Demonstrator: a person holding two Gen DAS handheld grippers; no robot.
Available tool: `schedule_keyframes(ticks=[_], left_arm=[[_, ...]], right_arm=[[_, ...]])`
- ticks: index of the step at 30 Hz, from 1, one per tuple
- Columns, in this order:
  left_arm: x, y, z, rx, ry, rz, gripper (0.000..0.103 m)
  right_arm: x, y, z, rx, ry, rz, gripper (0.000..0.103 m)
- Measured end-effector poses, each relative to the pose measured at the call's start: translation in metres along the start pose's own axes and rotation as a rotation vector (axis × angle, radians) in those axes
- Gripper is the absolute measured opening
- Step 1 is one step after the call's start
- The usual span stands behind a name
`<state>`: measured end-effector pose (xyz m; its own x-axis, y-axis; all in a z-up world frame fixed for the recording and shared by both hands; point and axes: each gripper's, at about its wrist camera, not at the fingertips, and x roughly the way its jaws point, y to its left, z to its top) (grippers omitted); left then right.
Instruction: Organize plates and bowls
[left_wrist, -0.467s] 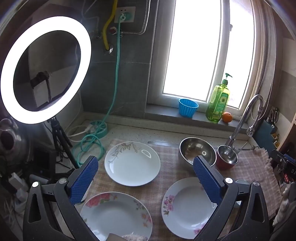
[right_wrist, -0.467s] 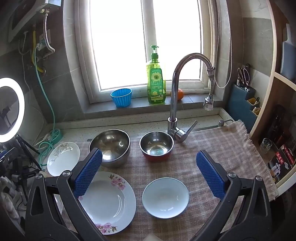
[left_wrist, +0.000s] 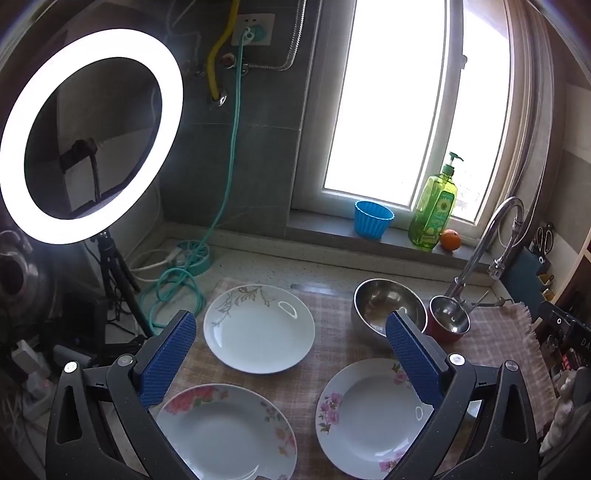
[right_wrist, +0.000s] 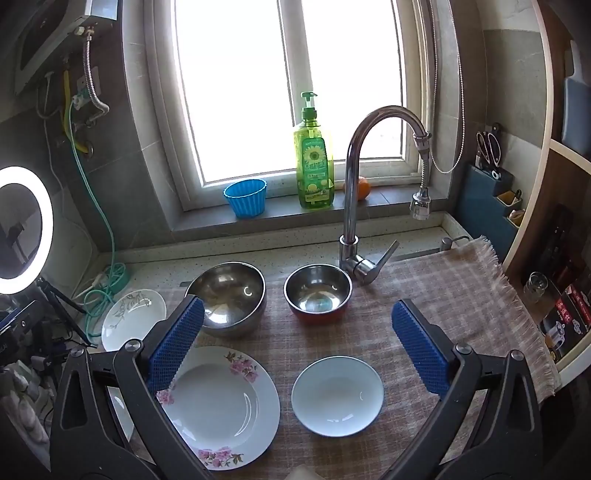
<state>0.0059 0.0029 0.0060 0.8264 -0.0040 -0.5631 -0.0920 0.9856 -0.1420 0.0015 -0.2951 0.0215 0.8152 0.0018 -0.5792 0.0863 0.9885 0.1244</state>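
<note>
Hovering open right tool (right_wrist: 297, 338), white bowl (right_wrist: 337, 396) below, floral plate (right_wrist: 221, 406) leftward

No text can be read with certainty. A sunflower picture is shown on the green soap bottle (right_wrist: 314, 162) label; its print and that on the boxes (right_wrist: 569, 317) is blurred.

Both views overlook counter, sharing pink-flowered plate (left_wrist: 373, 417) (right_wrist: 221, 406).

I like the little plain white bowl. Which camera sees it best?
The right wrist view. The small white bowl lies whole and unblocked on the checked cloth, between that gripper's open fingers. The left wrist view does not show it clearly: the spot past the pink-flowered plate is hidden behind a finger.
</note>
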Motion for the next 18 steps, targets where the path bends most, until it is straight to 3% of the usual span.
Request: schedule_keyframes(ticks=[18], left_arm=[[-0.0012,-0.0007,-0.0055,0.000,-0.001,0.011,0.102]], right_arm=[[0.0008,0.0011,0.0013,-0.005,-0.006,0.002,0.103]])
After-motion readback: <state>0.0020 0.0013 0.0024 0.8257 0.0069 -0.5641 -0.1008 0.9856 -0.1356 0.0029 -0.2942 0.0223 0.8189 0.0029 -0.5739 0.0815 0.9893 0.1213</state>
